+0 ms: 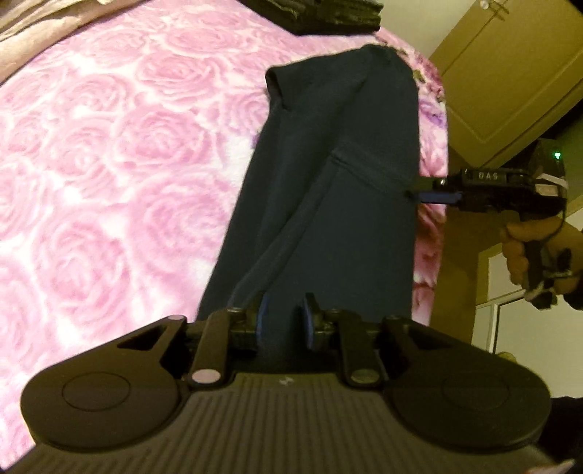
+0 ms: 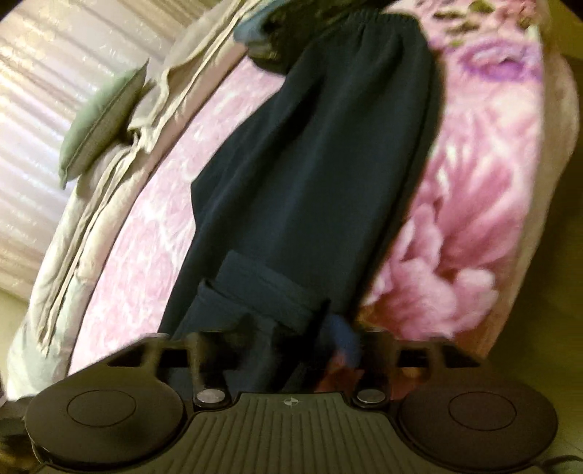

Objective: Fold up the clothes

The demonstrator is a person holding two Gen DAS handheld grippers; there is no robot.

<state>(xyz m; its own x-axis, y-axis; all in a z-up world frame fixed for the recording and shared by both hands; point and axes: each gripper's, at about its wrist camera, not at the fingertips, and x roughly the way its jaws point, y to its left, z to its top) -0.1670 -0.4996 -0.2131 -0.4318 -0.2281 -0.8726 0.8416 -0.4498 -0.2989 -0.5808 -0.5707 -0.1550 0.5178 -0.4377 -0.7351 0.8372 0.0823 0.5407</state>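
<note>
a pink rose blanket [image 1: 109, 164] covers the bed. dark blue trousers [image 1: 328, 182] lie lengthwise near its right edge. the left tool [image 1: 284, 321] stands partly open over the cloth. the right tool [image 1: 419, 193], in a hand [image 1: 524, 251], pinches the trousers' right edge, closed on it.

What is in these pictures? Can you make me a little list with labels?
place: bed with a pink rose blanket
garment: dark navy trousers, laid long near the bed's edge
waistband: elastic end, far from the right camera
left gripper: open, fingers either side of the trousers
right gripper: looks shut on the trousers' edge
other clothes: dark pile beyond the trousers
pillow: green cushion at the bed's far side
fold: not finished
</note>
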